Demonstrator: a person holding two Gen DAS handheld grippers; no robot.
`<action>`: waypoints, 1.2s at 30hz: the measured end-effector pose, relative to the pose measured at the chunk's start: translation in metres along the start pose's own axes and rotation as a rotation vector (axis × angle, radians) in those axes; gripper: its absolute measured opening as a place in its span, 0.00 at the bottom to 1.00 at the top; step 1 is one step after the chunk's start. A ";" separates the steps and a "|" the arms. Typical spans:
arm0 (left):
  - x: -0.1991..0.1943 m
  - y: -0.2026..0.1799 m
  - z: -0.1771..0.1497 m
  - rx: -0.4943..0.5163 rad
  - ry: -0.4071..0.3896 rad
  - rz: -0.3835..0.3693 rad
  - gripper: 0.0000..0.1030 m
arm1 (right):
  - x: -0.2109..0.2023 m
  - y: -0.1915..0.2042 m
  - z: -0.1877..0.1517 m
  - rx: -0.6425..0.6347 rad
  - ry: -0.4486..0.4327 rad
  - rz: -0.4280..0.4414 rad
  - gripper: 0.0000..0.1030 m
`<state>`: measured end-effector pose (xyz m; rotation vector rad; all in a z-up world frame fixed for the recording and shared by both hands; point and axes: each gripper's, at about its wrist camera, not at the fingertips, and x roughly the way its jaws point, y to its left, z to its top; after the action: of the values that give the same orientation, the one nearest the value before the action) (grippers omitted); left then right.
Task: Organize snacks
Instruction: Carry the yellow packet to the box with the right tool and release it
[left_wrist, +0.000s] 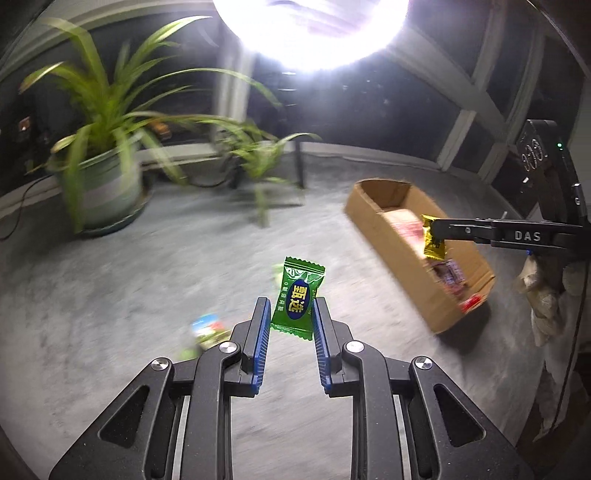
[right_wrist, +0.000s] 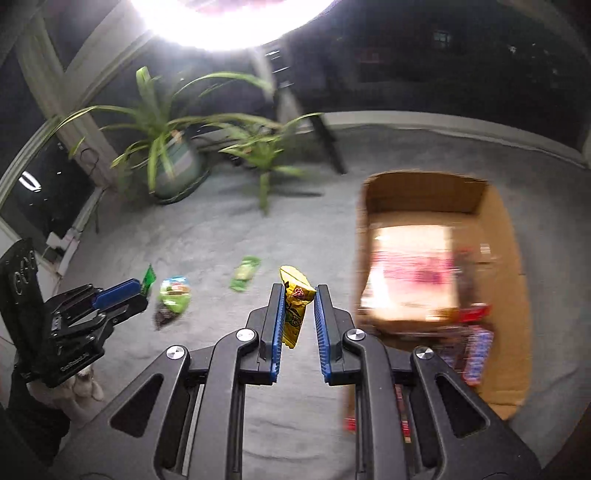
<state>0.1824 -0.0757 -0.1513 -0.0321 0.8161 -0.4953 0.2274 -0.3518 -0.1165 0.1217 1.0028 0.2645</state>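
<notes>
My left gripper (left_wrist: 290, 306) is shut on a green candy packet (left_wrist: 298, 299) and holds it above the grey surface. My right gripper (right_wrist: 300, 295) is shut on a yellow snack packet (right_wrist: 295, 306), held left of the cardboard box (right_wrist: 506, 236). In the left wrist view the right gripper (left_wrist: 434, 230) hangs over the box (left_wrist: 369, 206) with the yellow packet (left_wrist: 433, 242). In the right wrist view the left gripper (right_wrist: 142, 286) shows at the left with the green packet (right_wrist: 149, 277). The box holds a pink-white pack (right_wrist: 413, 273) and several red and blue snacks (right_wrist: 476, 350).
Two snack packets lie on the grey surface: a green-white one (right_wrist: 173, 295) and a light green one (right_wrist: 244, 274). A potted plant (left_wrist: 103, 184) stands at the back left, a smaller plant (left_wrist: 258, 158) beside it. A bright lamp (left_wrist: 310, 22) glares above. Windows ring the back.
</notes>
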 end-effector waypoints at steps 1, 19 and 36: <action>0.004 -0.010 0.003 0.008 -0.001 -0.014 0.20 | -0.004 -0.011 0.000 0.007 -0.002 -0.012 0.16; 0.071 -0.157 0.030 0.081 0.047 -0.170 0.20 | -0.031 -0.110 -0.010 0.037 -0.011 -0.080 0.16; 0.080 -0.178 0.036 0.043 0.061 -0.097 0.26 | -0.049 -0.123 -0.014 0.056 -0.055 -0.004 0.35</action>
<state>0.1811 -0.2738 -0.1438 -0.0169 0.8656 -0.6081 0.2105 -0.4833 -0.1118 0.1772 0.9558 0.2283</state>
